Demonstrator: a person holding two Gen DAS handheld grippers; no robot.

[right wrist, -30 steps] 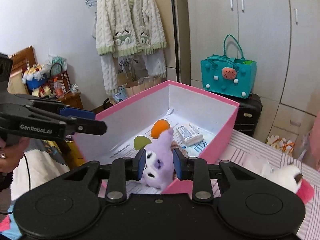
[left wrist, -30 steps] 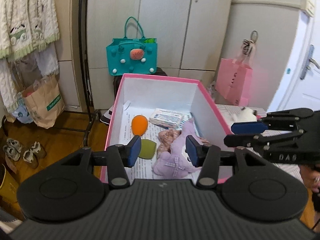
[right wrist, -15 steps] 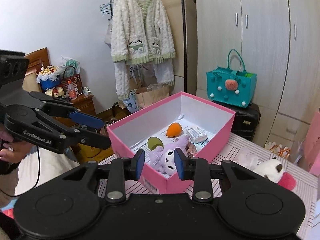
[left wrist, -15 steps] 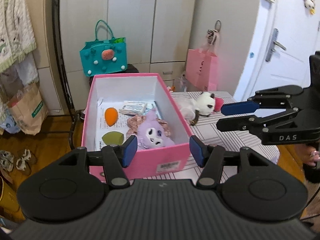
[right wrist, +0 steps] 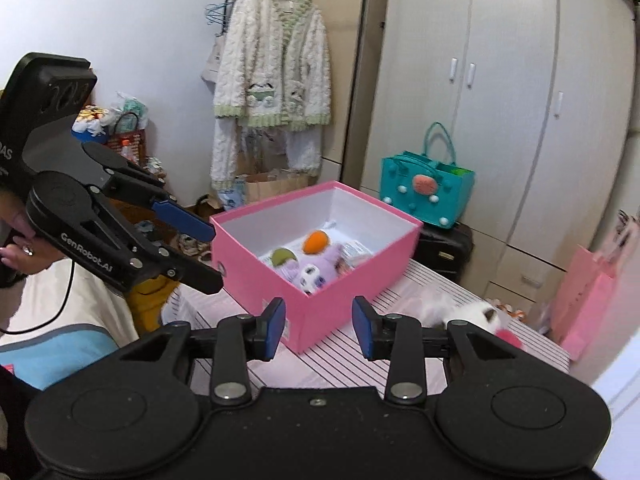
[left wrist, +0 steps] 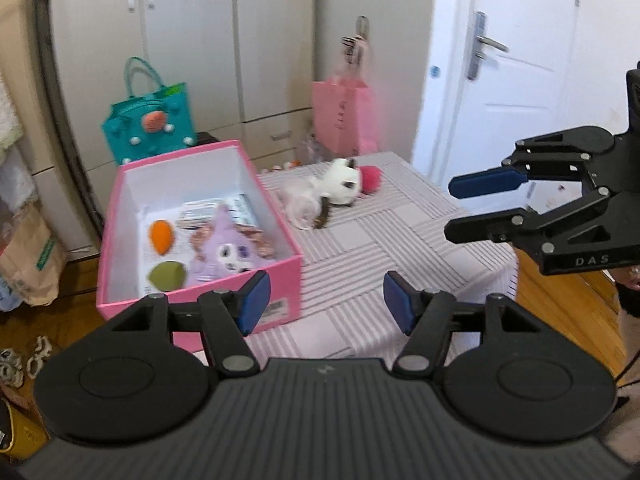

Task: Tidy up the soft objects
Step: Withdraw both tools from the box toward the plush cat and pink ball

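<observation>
You have one pink box [left wrist: 280, 280] on the table [left wrist: 400, 240], holding one purple plush [left wrist: 224, 248], one orange egg-shaped sponge [left wrist: 161, 235], one green one [left wrist: 166, 276] and one small white packet [left wrist: 208, 206]. One white plush [left wrist: 340, 184] lies outside it. You hold two grippers

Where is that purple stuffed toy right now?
The purple stuffed toy lies inside the pink box on the striped table, at the box's near end, right of the green sponge and the orange sponge.
</observation>
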